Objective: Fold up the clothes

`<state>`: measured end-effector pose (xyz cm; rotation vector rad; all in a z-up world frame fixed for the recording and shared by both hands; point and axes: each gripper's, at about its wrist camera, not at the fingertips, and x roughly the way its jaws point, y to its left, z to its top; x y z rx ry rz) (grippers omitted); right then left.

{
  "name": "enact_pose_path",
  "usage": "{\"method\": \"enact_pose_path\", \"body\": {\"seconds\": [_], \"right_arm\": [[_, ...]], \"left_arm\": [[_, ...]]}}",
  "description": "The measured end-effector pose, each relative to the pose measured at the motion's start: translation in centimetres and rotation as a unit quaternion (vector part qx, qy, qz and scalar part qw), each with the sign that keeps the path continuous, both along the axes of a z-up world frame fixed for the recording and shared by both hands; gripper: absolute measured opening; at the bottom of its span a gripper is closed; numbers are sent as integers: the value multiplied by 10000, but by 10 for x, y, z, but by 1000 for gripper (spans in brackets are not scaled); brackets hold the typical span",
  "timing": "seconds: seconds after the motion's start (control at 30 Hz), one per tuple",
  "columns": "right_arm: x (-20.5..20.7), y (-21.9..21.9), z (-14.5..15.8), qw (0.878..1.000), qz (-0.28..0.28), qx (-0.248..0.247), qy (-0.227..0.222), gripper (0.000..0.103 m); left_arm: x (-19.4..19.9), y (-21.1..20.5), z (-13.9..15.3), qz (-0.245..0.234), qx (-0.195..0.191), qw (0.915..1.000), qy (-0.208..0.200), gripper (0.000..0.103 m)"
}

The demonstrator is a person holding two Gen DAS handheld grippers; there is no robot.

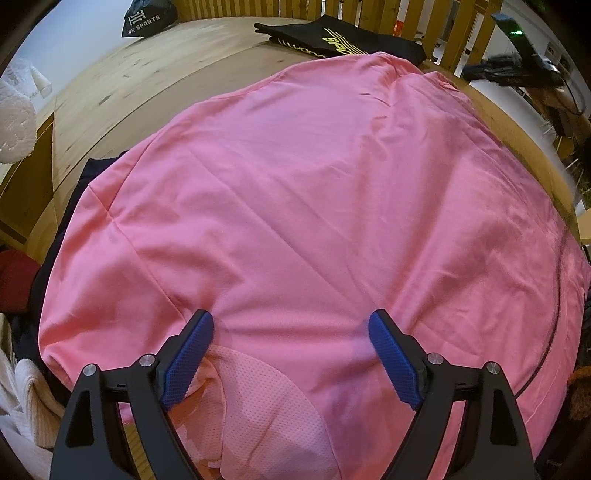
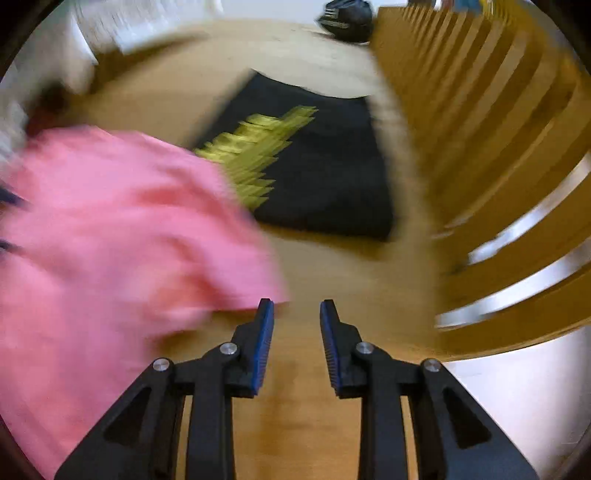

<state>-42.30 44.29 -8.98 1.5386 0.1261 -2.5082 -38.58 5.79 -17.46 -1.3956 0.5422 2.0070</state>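
Spread across most of the wooden table (image 1: 122,85), the pink shirt (image 1: 295,206) is lying flat with soft creases running through it, and its near hem is turning up to show a paler mesh lining (image 1: 258,398) between the fingers of the left gripper (image 1: 291,336). At the far left of the left wrist view, white knit and towelling fabrics (image 1: 22,391) are sitting beside a dark red piece (image 1: 14,277), and a navy garment (image 1: 92,173) is peeking out from under the shirt's left edge. The left gripper is hanging over the near hem with its jaws standing wide apart; the blue pads (image 1: 192,358) are flanking the cloth without pressing on it, so nothing is being gripped there. Beyond the shirt, a folded black garment with yellow lettering (image 1: 340,40) is resting near the table's far edge, and a black bag printed with white letters (image 1: 147,18) is sitting behind it to the left. In the right wrist view, which is heavily blurred, the pink shirt (image 2: 122,236) is filling the left side and the black garment (image 2: 325,173) is lying just past its corner. The right gripper (image 2: 297,308) is hovering over bare wood just beside the shirt's corner, its jaws parted by a narrow gap with nothing between them. A slatted wooden railing (image 2: 491,155) is curving along the right side.
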Motion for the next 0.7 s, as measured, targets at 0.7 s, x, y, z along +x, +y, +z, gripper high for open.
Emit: {"method": "enact_pose_path", "body": {"seconds": [0.7], "right_arm": [[9, 3, -34, 9844, 126, -1728, -320, 2]], "left_arm": [[40, -3, 16, -44, 11, 10000, 16, 92]]}}
